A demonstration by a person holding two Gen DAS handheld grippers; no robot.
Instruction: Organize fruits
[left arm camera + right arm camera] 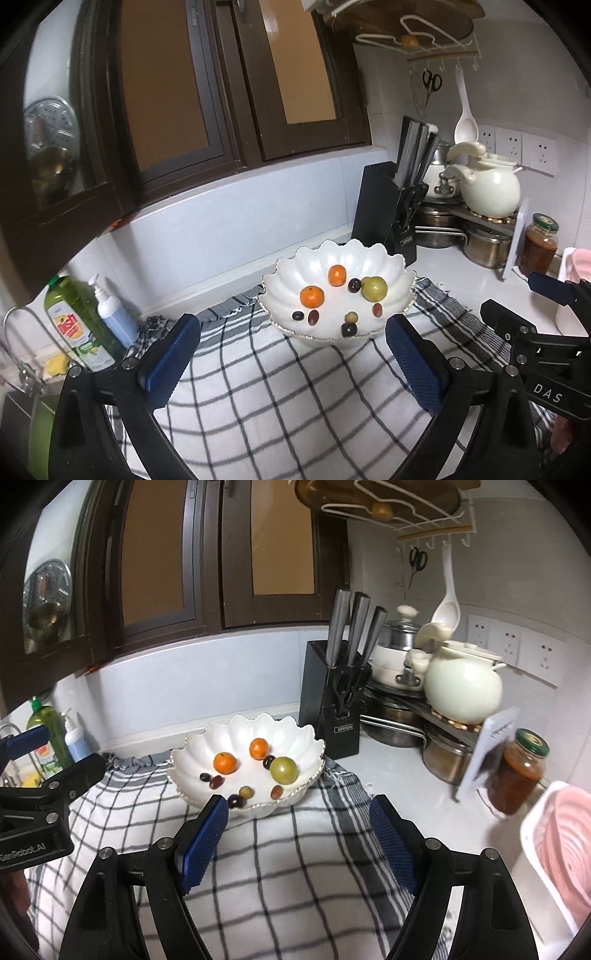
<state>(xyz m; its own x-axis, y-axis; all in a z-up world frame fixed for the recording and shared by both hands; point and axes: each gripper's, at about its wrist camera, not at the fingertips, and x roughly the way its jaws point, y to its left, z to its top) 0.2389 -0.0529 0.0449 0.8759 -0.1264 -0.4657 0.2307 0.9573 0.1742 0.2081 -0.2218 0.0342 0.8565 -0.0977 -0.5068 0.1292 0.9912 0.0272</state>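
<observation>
Both tongs hang over a checked cloth (280, 398) spread on the surface (399, 775), side by side and pointed at a white scalloped bowl (369, 254) that stands at the cloth's far edge. The left tongs (291, 354) are spread wide with nothing between the blue pads, and the right tongs (299, 834) are likewise wide apart and empty.

All the fruit in view lies inside the bowl: two small oranges (312, 296), a green round fruit (374, 288) just beside a dark grape (354, 285), and several more grapes, dark, reddish and pale, scattered toward the near rim. No fruit shows on the cloth itself.

As a judgement, no piece is in hand, so this is either the pause before sorting begins or the close of gathering everything into the bowl. If more sorting follows, the next move calls for lowering one pair of tongs over the rim and closing gently on a single piece; the grapes are small, smooth and likely to roll or squash.
</observation>
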